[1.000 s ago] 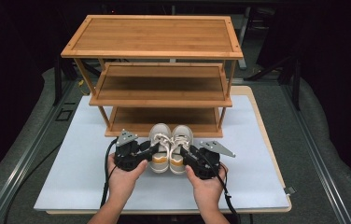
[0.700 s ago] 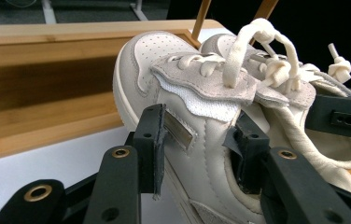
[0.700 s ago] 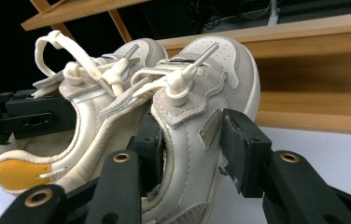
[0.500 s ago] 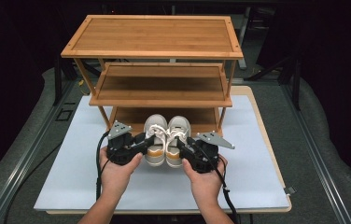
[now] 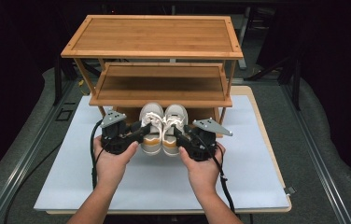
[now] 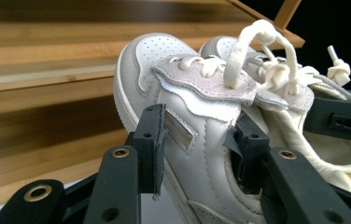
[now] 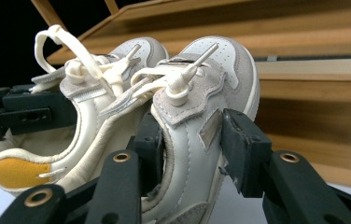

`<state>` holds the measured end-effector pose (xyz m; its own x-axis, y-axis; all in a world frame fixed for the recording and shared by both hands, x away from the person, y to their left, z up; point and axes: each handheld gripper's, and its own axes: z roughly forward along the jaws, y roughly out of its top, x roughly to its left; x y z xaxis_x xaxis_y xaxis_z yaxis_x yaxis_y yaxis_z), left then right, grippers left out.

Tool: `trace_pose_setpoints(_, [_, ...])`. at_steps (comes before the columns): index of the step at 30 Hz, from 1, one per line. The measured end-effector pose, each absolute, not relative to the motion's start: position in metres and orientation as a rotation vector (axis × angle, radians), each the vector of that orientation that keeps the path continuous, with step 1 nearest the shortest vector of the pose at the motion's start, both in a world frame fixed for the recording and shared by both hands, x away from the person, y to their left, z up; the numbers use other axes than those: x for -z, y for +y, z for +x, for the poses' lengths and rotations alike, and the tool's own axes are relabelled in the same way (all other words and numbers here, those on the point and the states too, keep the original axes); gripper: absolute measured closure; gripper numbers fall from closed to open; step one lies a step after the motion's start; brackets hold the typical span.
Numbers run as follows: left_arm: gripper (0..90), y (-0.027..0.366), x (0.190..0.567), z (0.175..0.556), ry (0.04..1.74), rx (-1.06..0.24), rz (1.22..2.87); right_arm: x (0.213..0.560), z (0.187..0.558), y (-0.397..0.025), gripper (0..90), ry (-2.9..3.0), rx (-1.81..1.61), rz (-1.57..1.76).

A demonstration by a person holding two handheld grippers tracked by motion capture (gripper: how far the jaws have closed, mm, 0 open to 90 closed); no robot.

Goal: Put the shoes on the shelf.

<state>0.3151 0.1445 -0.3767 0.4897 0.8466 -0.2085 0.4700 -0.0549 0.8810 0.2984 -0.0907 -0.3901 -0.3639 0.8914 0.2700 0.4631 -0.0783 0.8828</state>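
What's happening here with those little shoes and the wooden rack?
A person holds a tool in each hand, each clamped on one small white sneaker. The left tool grips the left sneaker, the right tool the right sneaker. The pair sits side by side, toes pointing into the bottom level of the wooden shoe rack.

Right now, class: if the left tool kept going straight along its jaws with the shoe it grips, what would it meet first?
Probably the wooden shoe rack. The left tool grips the left sneaker, toe aimed at the rack's lower tier; whether it enters the opening or strikes a shelf edge is unclear.
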Motion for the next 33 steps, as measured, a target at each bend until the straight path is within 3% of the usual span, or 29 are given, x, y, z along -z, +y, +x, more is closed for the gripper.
trace_pose_setpoints(33, [60.9, 0.151, 0.356, 0.412, 1.155, -0.405, 1.624, 0.362, 0.394, -0.087, 60.3, 1.774, -1.449, 1.458])
